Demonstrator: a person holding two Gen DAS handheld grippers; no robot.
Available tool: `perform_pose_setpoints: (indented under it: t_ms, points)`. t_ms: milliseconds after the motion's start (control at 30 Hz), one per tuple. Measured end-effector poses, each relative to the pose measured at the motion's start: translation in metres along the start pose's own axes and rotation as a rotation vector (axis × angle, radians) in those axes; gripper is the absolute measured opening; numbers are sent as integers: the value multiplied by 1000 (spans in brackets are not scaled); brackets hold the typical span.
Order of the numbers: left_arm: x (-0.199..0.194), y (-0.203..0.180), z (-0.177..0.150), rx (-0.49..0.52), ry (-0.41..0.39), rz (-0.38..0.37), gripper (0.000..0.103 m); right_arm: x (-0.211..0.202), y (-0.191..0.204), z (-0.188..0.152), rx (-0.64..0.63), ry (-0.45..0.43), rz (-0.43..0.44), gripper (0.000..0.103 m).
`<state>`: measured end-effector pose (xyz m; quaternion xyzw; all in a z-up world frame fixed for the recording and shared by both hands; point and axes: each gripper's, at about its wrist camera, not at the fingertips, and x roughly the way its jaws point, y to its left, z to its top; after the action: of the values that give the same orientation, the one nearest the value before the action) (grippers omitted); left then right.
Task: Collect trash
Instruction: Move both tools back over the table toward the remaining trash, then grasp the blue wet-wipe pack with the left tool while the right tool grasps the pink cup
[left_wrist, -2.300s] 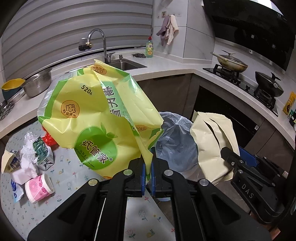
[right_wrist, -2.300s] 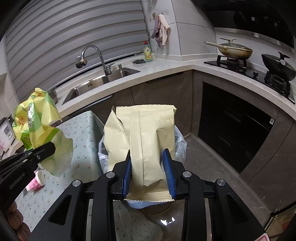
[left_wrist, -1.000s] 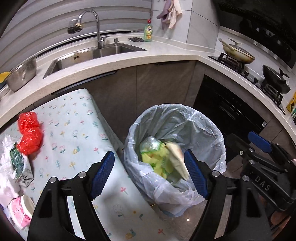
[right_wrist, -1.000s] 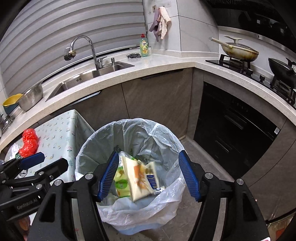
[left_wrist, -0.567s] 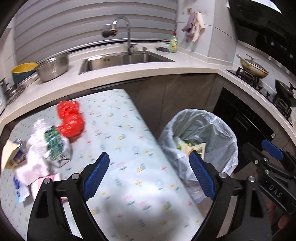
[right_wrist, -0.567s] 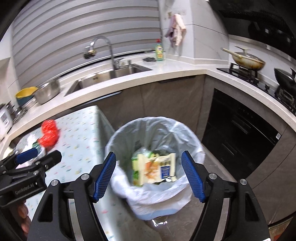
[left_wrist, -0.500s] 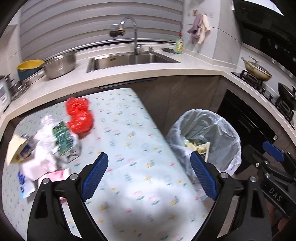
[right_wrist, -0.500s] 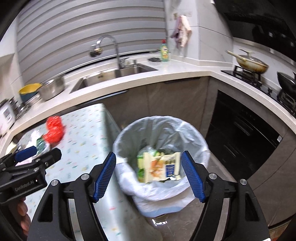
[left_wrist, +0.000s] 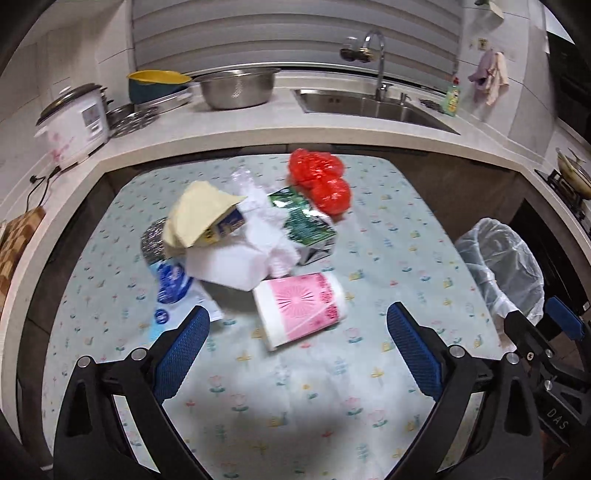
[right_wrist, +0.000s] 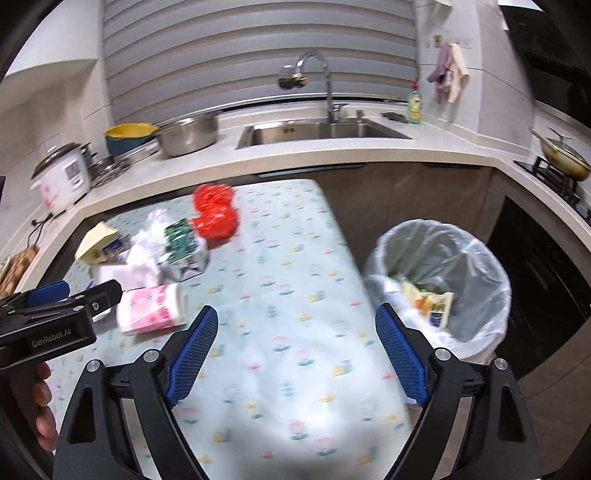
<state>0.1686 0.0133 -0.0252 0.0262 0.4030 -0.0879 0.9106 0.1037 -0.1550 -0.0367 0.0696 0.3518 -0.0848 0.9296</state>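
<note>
Both claws gape wide and empty, jaws having just been opening: the left gripper (left_wrist: 297, 341) hangs over the pink-and-white paper cup (left_wrist: 301, 308) lying mid-table, the right gripper (right_wrist: 297, 350) nearer the table's right edge by the clear-lined waste bin (right_wrist: 476, 258). Remaining wrappers, white tissues (left_wrist: 266, 225) and a crumpled red plastic bag (left_wrist: 321, 179) crowd the floral-clothed table's (left_wrist: 388, 229) far side, nothing blocking the cup.

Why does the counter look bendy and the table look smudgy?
Left wrist view: the fisheye lens curves the counter and darkens the corners; the pink cup is slightly smeared. Right wrist view: motion blur softens the tablecloth and red bag, and the near part of the cloth is washed pale.
</note>
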Motion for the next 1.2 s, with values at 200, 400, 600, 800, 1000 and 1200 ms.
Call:
perform_pose_setpoints:
  t_ms: [200,400,600,800,1000,1200]
  points:
    - [6,59,-12,-64,35,62,92,22,63,-8,-73,65,61,84]
    - [23,92,-16,-88,86,59,92,48,109,-14,-140,116,100,85]
    - [44,119,-13,-147,132,32,93,79,140,-11,-188,146,115,88]
    - [70,131,-6,-190,175,18,93,109,154,-5,-192,184,131,89]
    - [96,129,-4,-178,215,2,93,128,159,-1,-174,209,156,89]
    - [105,134,-1,-209,225,-16,93,128,167,2,-188,201,174,89]
